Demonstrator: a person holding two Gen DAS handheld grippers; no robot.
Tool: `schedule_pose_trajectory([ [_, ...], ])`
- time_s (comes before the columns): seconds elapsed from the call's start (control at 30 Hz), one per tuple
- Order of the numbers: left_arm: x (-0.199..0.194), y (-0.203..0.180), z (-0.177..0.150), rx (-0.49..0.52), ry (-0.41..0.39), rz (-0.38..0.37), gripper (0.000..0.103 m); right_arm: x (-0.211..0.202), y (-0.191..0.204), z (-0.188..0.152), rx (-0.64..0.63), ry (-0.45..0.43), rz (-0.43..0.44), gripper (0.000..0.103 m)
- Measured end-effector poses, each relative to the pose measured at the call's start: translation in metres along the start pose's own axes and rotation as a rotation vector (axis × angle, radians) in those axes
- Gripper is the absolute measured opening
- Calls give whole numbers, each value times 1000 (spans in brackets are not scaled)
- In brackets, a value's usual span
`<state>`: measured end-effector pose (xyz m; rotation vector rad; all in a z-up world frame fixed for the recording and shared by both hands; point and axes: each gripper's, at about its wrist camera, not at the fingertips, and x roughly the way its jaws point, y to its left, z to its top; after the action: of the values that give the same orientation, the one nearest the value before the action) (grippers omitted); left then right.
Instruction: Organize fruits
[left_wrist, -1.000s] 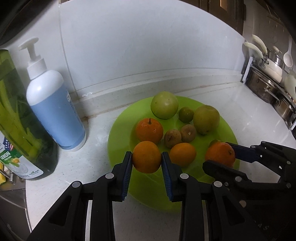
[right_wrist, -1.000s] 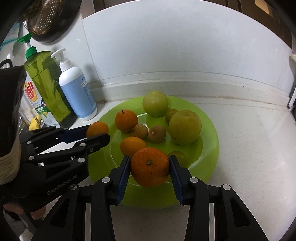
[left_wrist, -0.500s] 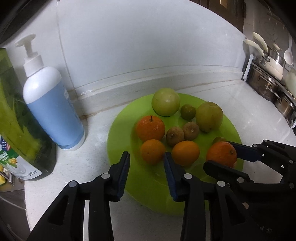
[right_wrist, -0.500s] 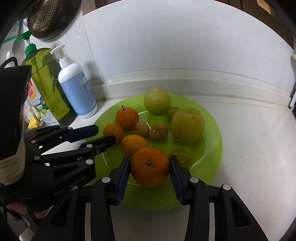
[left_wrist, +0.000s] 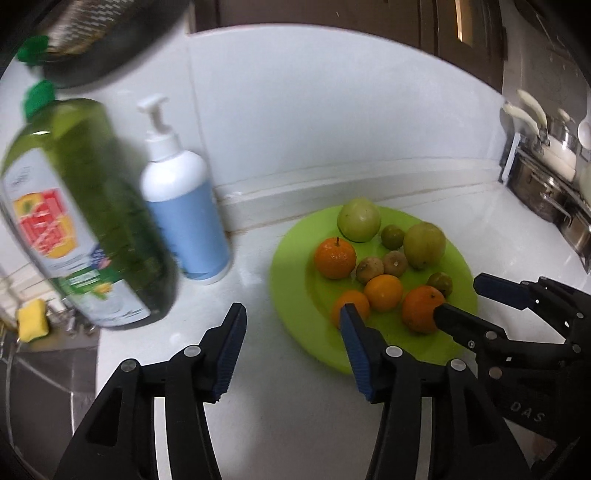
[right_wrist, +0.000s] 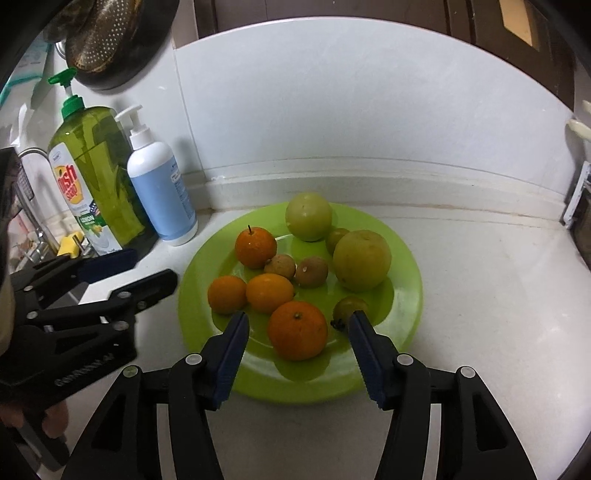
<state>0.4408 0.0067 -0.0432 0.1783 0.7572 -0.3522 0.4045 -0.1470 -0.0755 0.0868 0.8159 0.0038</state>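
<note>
**All the fruit is on the green plate**

We think the putting-down step is done. Every fruit we can see lies on the green plate (right_wrist: 402, 295), which sits on the white bench (right_wrist: 480, 332). No fruit is left on the bench in our two views. So the next move, we guess, is to pull both tongs away without bumping the plate, or to look for more fruit somewhere else.

Our right tongs (right_wrist: 297, 328) are wide open and hold nothing. The big orange (right_wrist: 297, 329) lies on the plate between the two fingers, and neither finger seems to touch it. One finger tip is just beside a small green fruit (right_wrist: 349, 307).

Our left tongs (left_wrist: 291, 325) are wide open too, and empty. They hang over the bench at the plate's left side. One finger hides part of a small orange (left_wrist: 351, 303) from the left camera, but we cannot tell if it touches it.

Behind the plate stand a blue pump bottle (right_wrist: 160, 192) and a green soap bottle (right_wrist: 92, 184).
</note>
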Motion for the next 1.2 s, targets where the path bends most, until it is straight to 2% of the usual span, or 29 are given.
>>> schedule_pose_trajectory([
  [0.03,-7,0,-2,-1,-9,9,56,-3,0,0,1,-3,-4,57],
  [0.1,-22,0,-6,-2,-27,24,57,-14,1,-3,6,-14,-13,64],
  [0.37,-84,-4,-26,-12,-89,34,70,-74,12,-21,13,-87,-60,73],
  [0.43,-101,-3,-35,-10,-107,35,77,-91,16,-28,14,-107,-76,73],
  [0.6,-131,-6,-50,-13,-128,19,84,-130,21,-47,41,-142,-99,77],
  [0.83,-176,-21,-72,-10,-166,57,96,-175,24,-72,30,-179,-121,80],
  [0.9,-186,-25,-78,-18,-173,62,97,-190,22,-79,28,-194,-125,83],
  [1.2,-236,-60,-108,-62,-211,113,103,-239,5,-108,-6,-201,-95,85],
])
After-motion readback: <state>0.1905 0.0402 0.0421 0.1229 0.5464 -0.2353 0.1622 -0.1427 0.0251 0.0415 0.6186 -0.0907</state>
